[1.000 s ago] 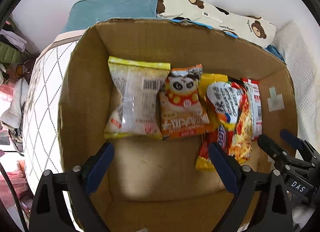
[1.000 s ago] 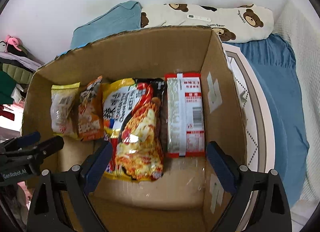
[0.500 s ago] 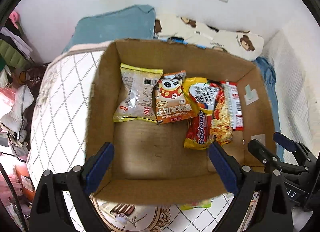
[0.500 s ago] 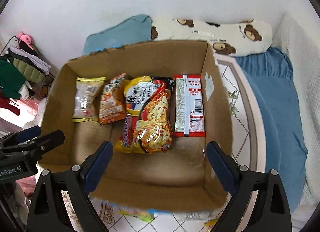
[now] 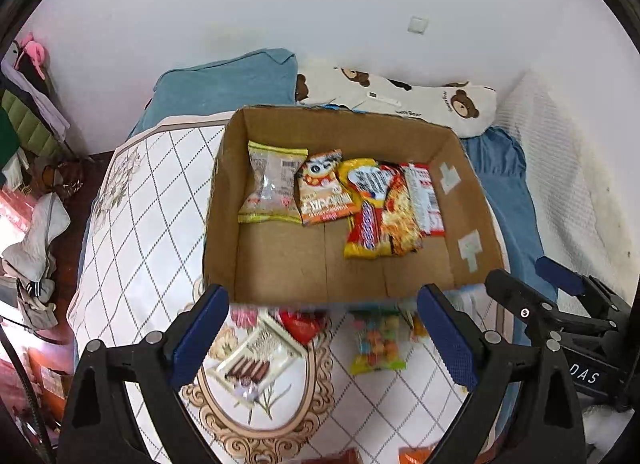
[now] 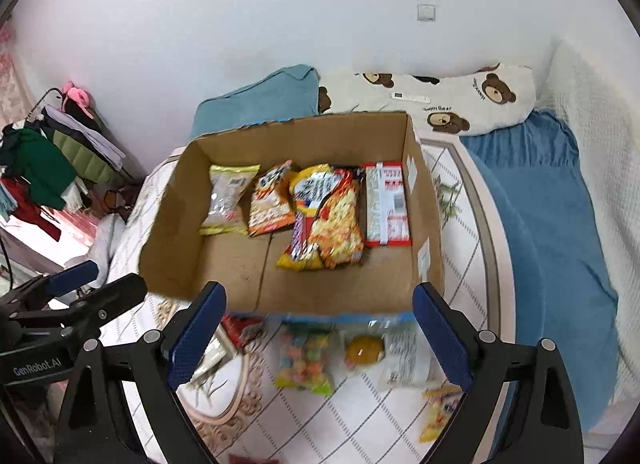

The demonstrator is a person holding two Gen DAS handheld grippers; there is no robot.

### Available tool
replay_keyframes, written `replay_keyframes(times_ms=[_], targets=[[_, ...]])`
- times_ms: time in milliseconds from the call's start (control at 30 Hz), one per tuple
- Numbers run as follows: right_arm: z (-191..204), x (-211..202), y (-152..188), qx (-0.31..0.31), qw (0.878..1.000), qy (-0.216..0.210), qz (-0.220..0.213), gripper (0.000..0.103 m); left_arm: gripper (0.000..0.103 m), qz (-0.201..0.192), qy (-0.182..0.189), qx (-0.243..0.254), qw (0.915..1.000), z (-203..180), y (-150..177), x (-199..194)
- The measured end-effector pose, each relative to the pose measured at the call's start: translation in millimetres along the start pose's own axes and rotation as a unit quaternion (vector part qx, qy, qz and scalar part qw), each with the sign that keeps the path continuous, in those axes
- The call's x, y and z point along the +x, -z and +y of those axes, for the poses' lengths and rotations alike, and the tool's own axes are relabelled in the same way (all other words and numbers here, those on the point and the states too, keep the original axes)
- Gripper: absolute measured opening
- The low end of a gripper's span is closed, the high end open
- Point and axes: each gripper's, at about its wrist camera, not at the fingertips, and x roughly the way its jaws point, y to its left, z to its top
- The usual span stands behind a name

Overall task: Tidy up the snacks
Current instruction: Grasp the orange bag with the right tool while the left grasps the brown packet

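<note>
A cardboard box (image 5: 276, 276) (image 6: 240, 284) sits on a quilted bed and holds several snack packets in a row: a pale yellow bag (image 5: 272, 188), an orange panda bag (image 5: 324, 192), noodle packs (image 5: 384, 212) and a red-white pack (image 5: 426, 196). Loose snacks lie on the bed in front of the box: a colourful candy bag (image 5: 376, 344) (image 6: 306, 360), a chocolate-stick pack (image 5: 256, 360), a red packet (image 5: 302, 324) and a pack with a yellow ball (image 6: 384, 352). My left gripper (image 5: 324, 340) and right gripper (image 6: 318, 340) are both open and empty, above these loose snacks.
A blue pillow (image 5: 224, 84) and a bear-print pillow (image 5: 420, 100) lie behind the box against the white wall. A blue blanket (image 6: 552, 232) covers the bed's right side. Clothes pile up (image 6: 44, 168) on the left beyond the bed's edge.
Both grippers have pulled back and up from the box, still open. The box now looks smaller, and the loose snacks on the bed in front of it have come into view.
</note>
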Motion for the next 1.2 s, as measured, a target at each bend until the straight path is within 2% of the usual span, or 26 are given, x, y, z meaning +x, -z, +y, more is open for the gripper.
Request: replay_keyframes(times_ms=[133,267,333,367,467,567,600,667,700,733,767,833,867,900,933,967,1000,1033,1100,1133,1200], targets=[[-5.2,-11.5,39.3,0.025,0.999,-0.015,0.019,0.096,0.096,0.005,0.0,0.026,0.9997,-7.6,37.4,-10.2],[-24.1,-6.1,99.1,0.043,0.997,0.003,0.067,0.096,0.096,0.026,-0.014,0.099,0.9946,-24.5,94.9,-3.3],[-42.8,2.8,136.7,0.075,0.992,0.006,0.106,0.093,0.096,0.065,-0.018,0.145,0.9871,-34.9,129.6,14.1],[-50.9,6.7,152.5,0.091,0.988,0.002,0.123,0.087,0.096,0.087,-0.017,0.164,0.9825,-39.3,147.7,24.4],[-81.1,16.2,204.2,0.167,0.971,-0.012,0.171,0.086,0.096,0.142,-0.022,0.217,0.9655,-52.1,193.4,51.1],[-108.4,21.9,254.5,0.26,0.942,-0.036,0.207,0.086,0.096,0.19,-0.027,0.269,0.9437,-64.9,232.4,79.8],[-115.8,23.6,271.5,0.29,0.931,-0.048,0.217,0.086,0.096,0.21,-0.027,0.292,0.9327,-70.2,244.7,92.1],[-128.0,28.0,300.8,0.35,0.904,-0.07,0.233,0.086,0.096,0.233,-0.028,0.315,0.9195,-75.9,259.9,107.7],[-132.5,30.7,313.4,0.376,0.891,-0.081,0.24,0.086,0.096,0.251,-0.026,0.334,0.9085,-79.8,269.4,117.8],[-137.0,34.6,326.3,0.403,0.876,-0.094,0.247,0.086,0.096,0.262,-0.027,0.344,0.9015,-82.6,275.5,125.2],[-138.6,38.0,334.6,0.421,0.866,-0.102,0.251,0.086,0.096,0.267,-0.026,0.351,0.8971,-84.5,279.8,130.5],[-141.9,45.3,346.1,0.451,0.848,-0.11,0.256,0.086,0.085,0.282,-0.03,0.367,0.886,-88.1,287.0,141.7],[-142.7,48.2,349.0,0.459,0.844,-0.111,0.255,0.086,0.074,0.286,-0.032,0.365,0.8855,-87.9,287.6,145.2],[-143.6,53.1,350.7,0.464,0.842,-0.102,0.255,0.086,0.073,0.293,-0.032,0.353,0.888,-86.0,285.5,148.9],[-144.0,56.4,349.9,0.466,0.843,-0.097,0.252,0.084,0.07,0.295,-0.032,0.339,0.8928,-83.7,282.0,150.3],[-143.8,60.0,347.7,0.458,0.849,-0.09,0.248,0.072,0.065,0.296,-0.033,0.316,0.9008,-79.3,276.0,151.1],[-139.0,64.1,340.6,0.434,0.864,-0.068,0.246,0.065,0.063,0.296,-0.033,0.296,0.9076,-75.1,270.4,151.2],[-133.4,66.0,329.9,0.392,0.888,-0.039,0.236,0.062,0.063,0.299,-0.032,0.267,0.9158,-68.2,263.2,151.3],[-120.8,72.6,313.6,0.32,0.919,-0.012,0.23,0.061,0.06,0.3,-0.033,0.203,0.9314,-51.5,248.4,151.9],[-112.6,74.8,306.3,0.286,0.931,-0.004,0.225,0.061,0.06,0.3,-0.03,0.161,0.9398,-39.4,240.7,152.6],[-95.7,80.6,293.4,0.216,0.949,0.007,0.229,0.061,0.06,0.303,-0.018,0.066,0.9505,-12.2,227.3,154.7]])
